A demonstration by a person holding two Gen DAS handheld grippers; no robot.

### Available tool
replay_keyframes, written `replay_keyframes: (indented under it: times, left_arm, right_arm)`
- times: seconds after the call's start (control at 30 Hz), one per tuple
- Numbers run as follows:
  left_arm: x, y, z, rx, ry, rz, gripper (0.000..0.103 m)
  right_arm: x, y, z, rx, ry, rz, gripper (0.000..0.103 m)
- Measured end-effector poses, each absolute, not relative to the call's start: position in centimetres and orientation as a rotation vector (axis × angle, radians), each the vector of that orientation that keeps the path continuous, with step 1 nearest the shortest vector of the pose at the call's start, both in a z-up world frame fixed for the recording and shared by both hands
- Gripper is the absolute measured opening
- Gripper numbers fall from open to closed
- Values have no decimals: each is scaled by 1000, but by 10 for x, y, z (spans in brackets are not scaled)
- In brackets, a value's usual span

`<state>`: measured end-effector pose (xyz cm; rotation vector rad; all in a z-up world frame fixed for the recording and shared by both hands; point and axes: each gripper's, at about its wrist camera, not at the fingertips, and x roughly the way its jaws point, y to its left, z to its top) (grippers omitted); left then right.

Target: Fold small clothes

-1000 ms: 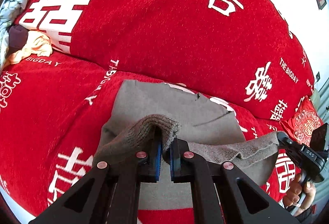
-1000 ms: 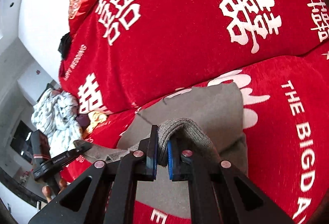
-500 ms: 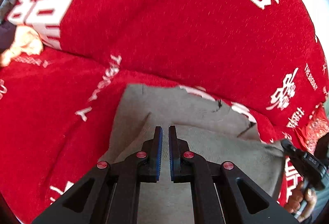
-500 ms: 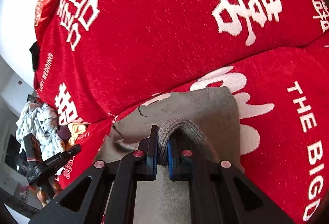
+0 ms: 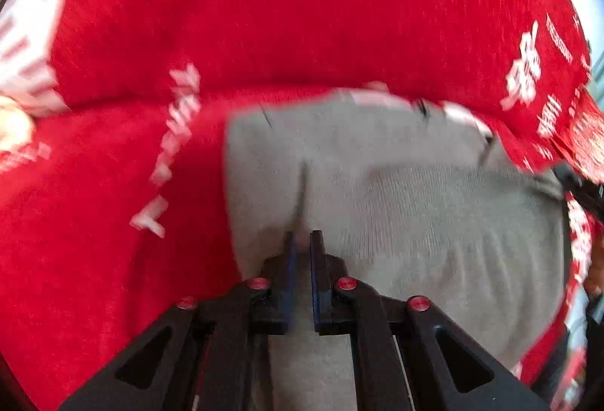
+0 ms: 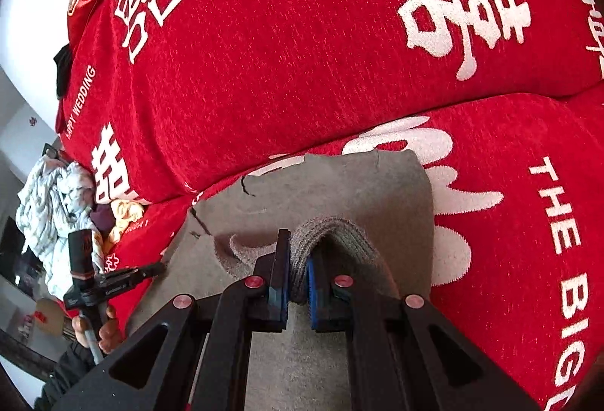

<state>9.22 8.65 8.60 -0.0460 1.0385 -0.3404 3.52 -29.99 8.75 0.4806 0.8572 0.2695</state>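
My left claw (image 5: 301, 241) had let go of the grey knitted garment (image 5: 415, 222) on the red sofa seat (image 5: 94, 241) — empty, slightly parted — while my right claw (image 6: 298, 260) still pinched its folded edge, so that fold was half laid.

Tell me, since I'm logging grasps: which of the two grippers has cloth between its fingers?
The right gripper: a ridge of the grey garment is pinched between its fingers. The left gripper shows an empty gap above the cloth.
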Motion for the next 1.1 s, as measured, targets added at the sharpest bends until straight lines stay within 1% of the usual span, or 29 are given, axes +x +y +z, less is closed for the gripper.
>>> replay_keyframes:
  times: [0.03, 0.07, 0.1, 0.13, 0.17, 0.2, 0.23, 0.27, 0.3, 0.53, 0.57, 0.6, 0.63, 0.67, 0.7, 0.73, 0.77, 0.8, 0.83, 0.87, 1.03, 1.1]
  left_arm:
    - [77, 88, 104, -58, 951, -361, 0]
    - [54, 91, 127, -84, 818, -391, 0]
    - [39, 92, 139, -92, 737, -388, 0]
    - [26, 93, 147, -92, 664, -381, 6]
    - [14, 90, 151, -69, 598, -367, 29]
    - [14, 86, 150, -22, 619, -332, 102]
    - [19, 81, 144, 28, 666, -277, 99]
    - [33, 73, 132, 71, 741, -277, 101]
    - [42, 71, 123, 79, 786, -316, 101]
    - [108, 59, 71, -24, 993, -485, 101]
    - [122, 55, 61, -30, 1023, -503, 98]
    - [129, 51, 55, -24, 1047, -513, 80]
    - [137, 46, 47, -17, 1084, -523, 61]
    - [148, 41, 33, -5, 1149, -533, 53]
    - [154, 38, 24, 10, 1182, -527, 42]
    - [158, 37, 17, 27, 1198, -518, 37]
    - [159, 33, 12, 33, 1198, -515, 37]
    - [161, 34, 13, 26, 1186, -517, 28]
    - [160, 34, 16, 16, 1174, -523, 4]
    - [160, 34, 18, 0, 1167, -532, 2]
    - [158, 44, 28, 23, 1107, -395, 4]
    - [158, 45, 25, 8, 1133, -419, 4]
  right_arm:
    - [34, -301, 87, 479, 856, 269, 8]
    - [32, -301, 87, 476, 855, 270, 8]
    - [30, -302, 86, 472, 853, 272, 8]
    - [30, -302, 85, 464, 856, 274, 8]
    - [30, -302, 84, 458, 859, 275, 8]
    - [30, -301, 83, 456, 862, 277, 8]
    - [30, -301, 81, 458, 865, 277, 8]
    - [30, -300, 80, 463, 865, 275, 8]
    - [30, -300, 80, 470, 864, 276, 8]
    - [29, -298, 78, 469, 864, 281, 8]
    - [29, -299, 77, 474, 864, 280, 8]
    - [29, -300, 77, 480, 864, 281, 8]
    - [29, -301, 76, 485, 865, 281, 8]
    - [29, -301, 75, 485, 866, 280, 8]
    - [29, -301, 74, 485, 867, 281, 8]
    - [29, -302, 74, 486, 869, 281, 8]
    - [29, -302, 73, 486, 870, 282, 8]
    - [29, -303, 72, 485, 870, 282, 8]
    - [29, -303, 72, 485, 870, 281, 8]
    - [30, -304, 72, 487, 871, 282, 8]
    - [31, -304, 70, 494, 873, 283, 8]
    - [30, -303, 70, 489, 876, 283, 8]
